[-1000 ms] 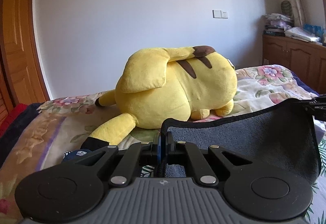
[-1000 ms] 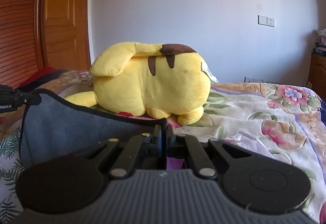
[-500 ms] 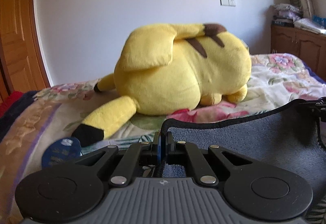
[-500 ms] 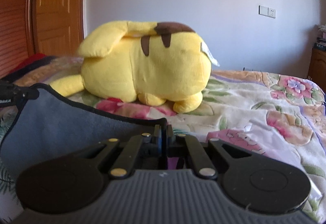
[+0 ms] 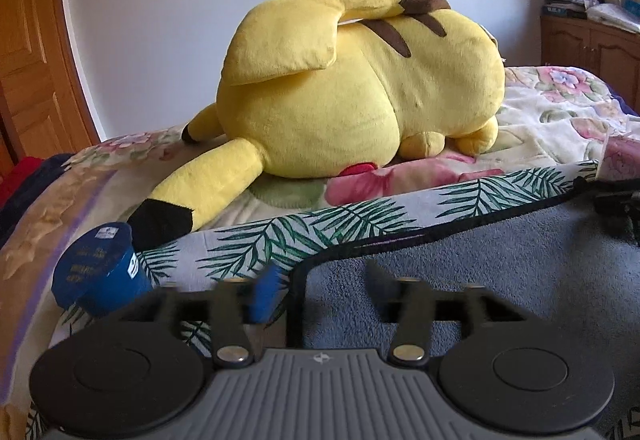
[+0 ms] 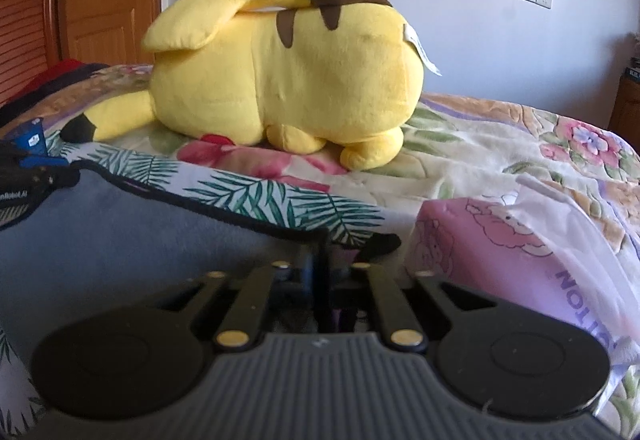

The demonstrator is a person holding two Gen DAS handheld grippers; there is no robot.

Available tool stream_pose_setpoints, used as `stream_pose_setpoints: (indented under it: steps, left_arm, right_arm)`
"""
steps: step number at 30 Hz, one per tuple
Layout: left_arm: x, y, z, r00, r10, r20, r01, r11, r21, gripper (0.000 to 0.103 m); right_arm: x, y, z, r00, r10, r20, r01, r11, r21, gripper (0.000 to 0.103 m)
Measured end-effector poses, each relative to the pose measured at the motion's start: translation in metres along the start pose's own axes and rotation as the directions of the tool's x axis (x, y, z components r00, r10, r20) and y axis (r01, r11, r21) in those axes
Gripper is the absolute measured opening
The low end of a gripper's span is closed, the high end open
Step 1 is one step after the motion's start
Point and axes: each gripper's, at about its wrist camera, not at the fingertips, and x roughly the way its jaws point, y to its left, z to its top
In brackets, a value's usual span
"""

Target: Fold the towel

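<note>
L gripper [image 5: 320,280]: jaws apart, blurred; towel corner lies between them, not pinched.
R gripper [image 6: 326,268]: jaws together, clamped on towel's black hem at its corner; tips partly hidden by cloth.
Towel [image 5: 500,264]: grey, black-edged, lying on bed w/ palm-leaf sheet [image 5: 320,228] under it; near part cut off by gripper bodies.
Plush [image 5: 360,80]: yellow, lying on bed behind towel, face hidden.
Cup [image 5: 96,272]: blue, tipped, nr bed's left edge beside plush ear tip; label unreadable.
Bag [image 6: 540,260]: pink/clear plastic, just right of R gripper; print cut off.
</note>
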Motion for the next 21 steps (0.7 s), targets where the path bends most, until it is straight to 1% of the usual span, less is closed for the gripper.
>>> stream_pose_setpoints:
  steps: [1, 2, 3, 5, 6, 8, 10, 12, 13, 15, 17, 19, 21]
  left_arm:
    - [-0.003, 0.0, -0.001, 1.0, -0.006, 0.003, 0.006, 1.0, -0.003, 0.061]
    - [-0.005, 0.0, -0.001, 1.0, -0.013, 0.002, 0.013, 1.0, -0.005, 0.065]
    - [-0.007, -0.001, -0.001, 1.0, -0.018, -0.001, 0.018, 1.0, -0.008, 0.074]
    - [-0.013, -0.003, -0.001, 1.0, -0.016, -0.001, 0.016, 1.0, -0.008, 0.086]
    - [-0.017, -0.005, -0.001, 1.0, -0.017, 0.002, 0.017, 1.0, -0.006, 0.087]
    - [-0.027, -0.008, 0.001, 0.999, -0.04, 0.0, 0.04, 0.999, -0.007, 0.088]
    - [-0.037, -0.011, 0.003, 0.998, -0.061, 0.001, 0.061, 0.998, -0.015, 0.091]
    - [-0.049, -0.015, 0.005, 0.997, -0.073, 0.007, 0.073, 0.997, -0.015, 0.093]
    - [-0.056, -0.017, 0.006, 0.997, -0.08, 0.007, 0.08, 0.997, -0.011, 0.093]
    - [-0.069, -0.019, 0.008, 0.996, -0.093, 0.007, 0.094, 0.996, -0.003, 0.096]
    - [-0.084, -0.022, 0.009, 0.994, -0.109, 0.009, 0.109, 0.994, 0.004, 0.099]
    - [-0.099, -0.025, 0.01, 0.993, -0.116, 0.012, 0.116, 0.993, 0.021, 0.1]
    - [-0.111, -0.027, 0.011, 0.993, -0.116, 0.013, 0.116, 0.993, 0.036, 0.102]
  right_arm:
    - [0.0, 0.0, 0.0, 1.0, 0.002, -0.002, -0.002, 1.0, 0.002, 0.041]
    - [-0.002, 0.0, -0.001, 1.0, 0.004, -0.001, -0.004, 1.0, 0.001, 0.051]
    - [-0.004, 0.0, -0.001, 1.0, 0.007, 0.005, -0.007, 1.0, 0.003, 0.063]
    - [-0.01, 0.001, -0.002, 1.0, 0.013, 0.01, -0.013, 1.0, 0.001, 0.064]
    - [-0.011, 0.001, -0.003, 1.0, 0.015, 0.005, -0.015, 1.0, 0.001, 0.065]
    - [-0.018, 0.003, -0.004, 1.0, 0.022, -0.006, -0.022, 1.0, 0.008, 0.07]
    - [-0.027, 0.005, -0.006, 1.0, 0.024, -0.009, -0.023, 1.0, 0.02, 0.078]
    - [-0.035, 0.006, -0.006, 1.0, 0.024, -0.015, -0.023, 0.999, 0.036, 0.082]
    - [-0.04, 0.007, -0.006, 0.999, 0.028, -0.023, -0.027, 0.999, 0.045, 0.087]
    - [-0.049, 0.009, -0.005, 0.999, 0.032, -0.027, -0.031, 0.998, 0.049, 0.093]
    - [-0.06, 0.012, -0.002, 0.999, 0.028, -0.024, -0.027, 0.999, 0.042, 0.095]
    - [-0.072, 0.014, 0.001, 0.999, 0.027, -0.021, -0.026, 0.999, 0.041, 0.103]
    - [-0.084, 0.016, 0.004, 1.0, 0.023, -0.014, -0.023, 0.999, 0.037, 0.103]
